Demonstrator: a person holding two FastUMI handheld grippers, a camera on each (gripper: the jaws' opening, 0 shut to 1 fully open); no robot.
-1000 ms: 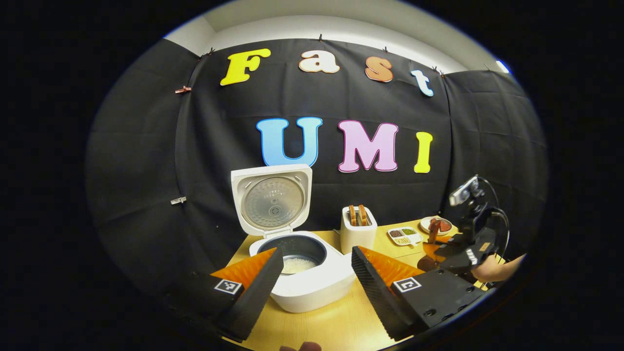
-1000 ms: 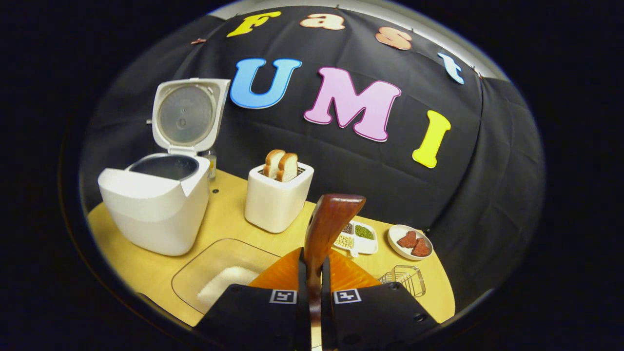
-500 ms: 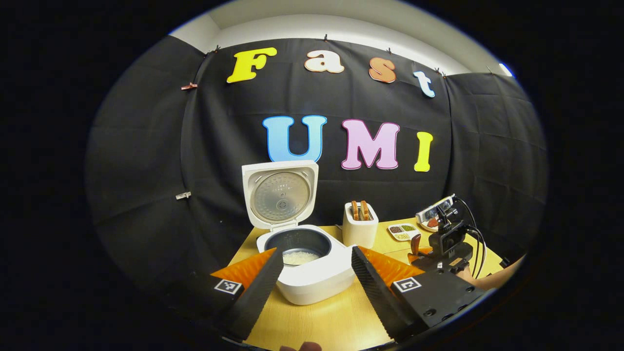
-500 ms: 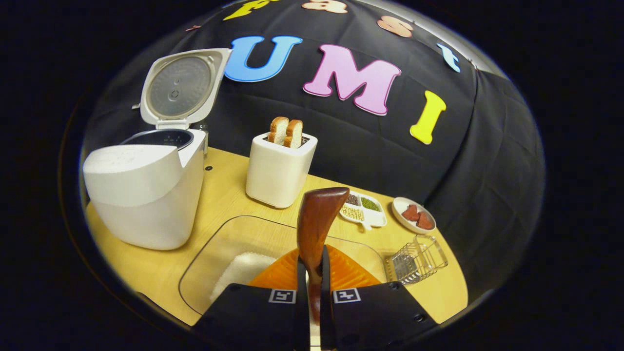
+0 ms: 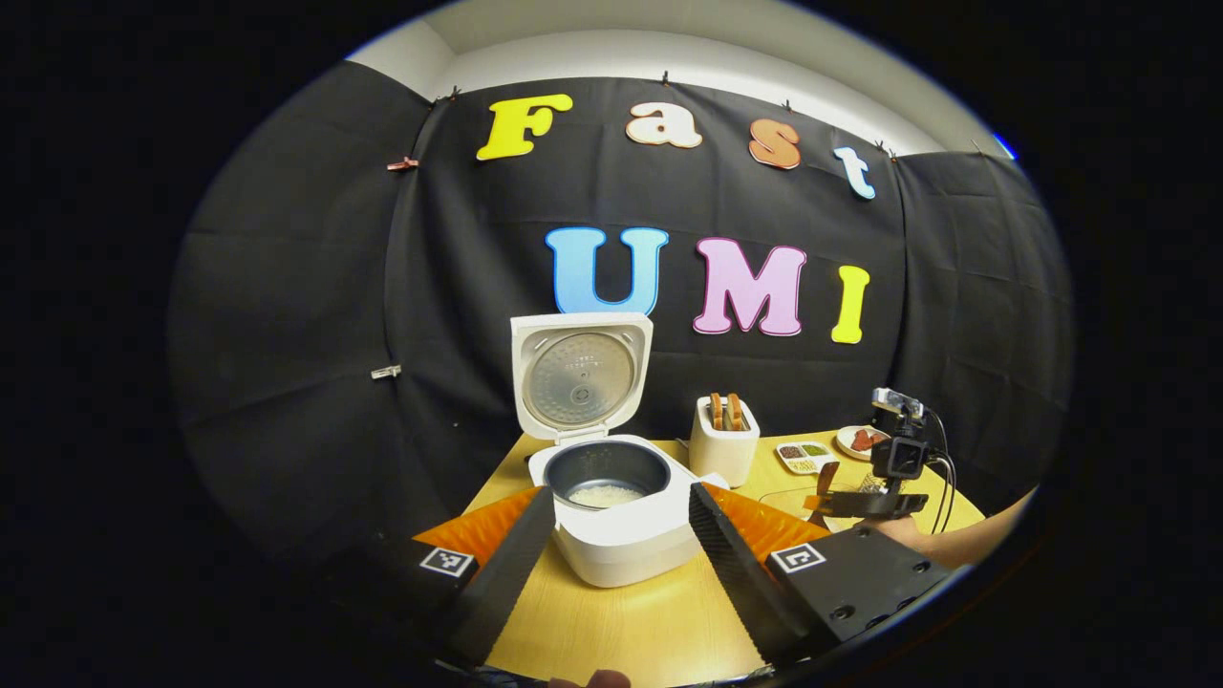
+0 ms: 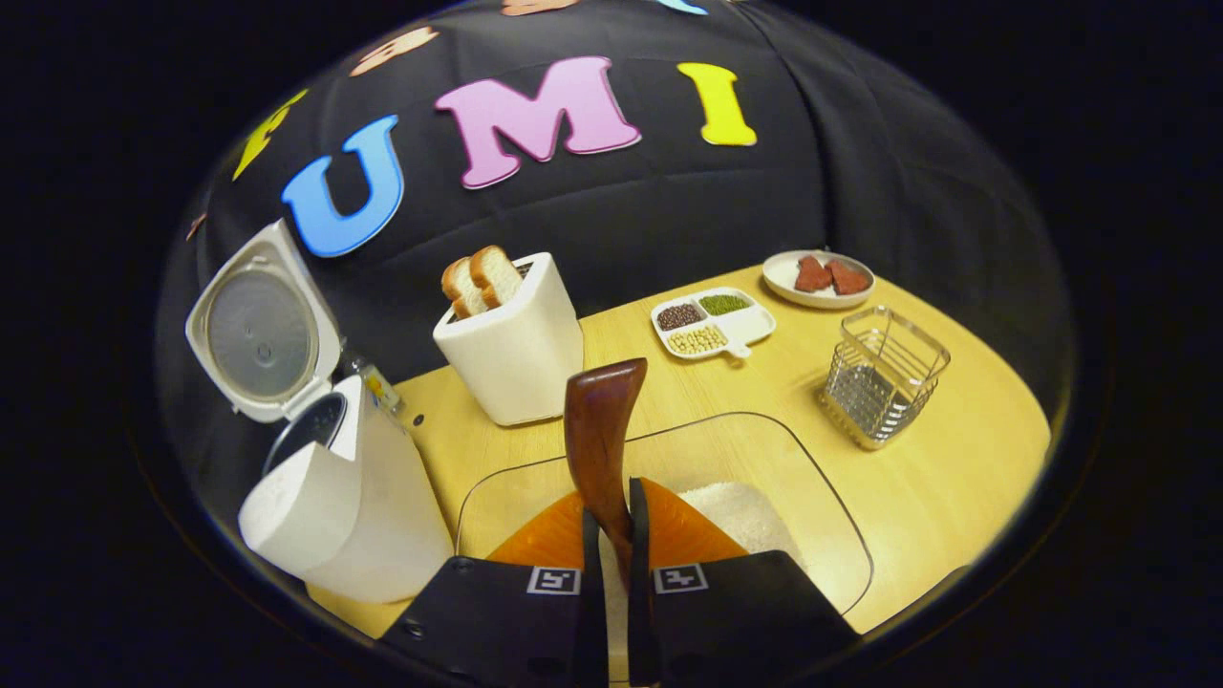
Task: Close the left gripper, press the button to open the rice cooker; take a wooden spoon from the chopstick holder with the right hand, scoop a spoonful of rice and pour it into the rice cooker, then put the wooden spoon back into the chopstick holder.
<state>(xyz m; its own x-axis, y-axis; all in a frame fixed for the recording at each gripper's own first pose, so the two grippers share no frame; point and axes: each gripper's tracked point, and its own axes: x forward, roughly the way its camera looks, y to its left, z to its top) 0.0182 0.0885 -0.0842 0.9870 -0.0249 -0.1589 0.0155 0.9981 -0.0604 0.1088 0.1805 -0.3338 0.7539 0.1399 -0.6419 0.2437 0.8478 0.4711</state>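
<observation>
The right gripper (image 6: 611, 535) holds the spoon (image 6: 599, 435) between its jaws, above the clear rice tray (image 6: 822, 521) on the bench (image 6: 955, 459). The left gripper (image 5: 621, 545) has wide jaws, facing the open cooker (image 5: 611, 521). The wire holder (image 6: 884, 376) stands right of the tray.

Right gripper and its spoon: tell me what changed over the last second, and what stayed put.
The right gripper swung right and tipped down over the clear rice container, bringing the wire chopstick holder closer into its view. It stays shut on the wooden spoon. The left gripper drew back, still open. The rice cooker stays open.
</observation>
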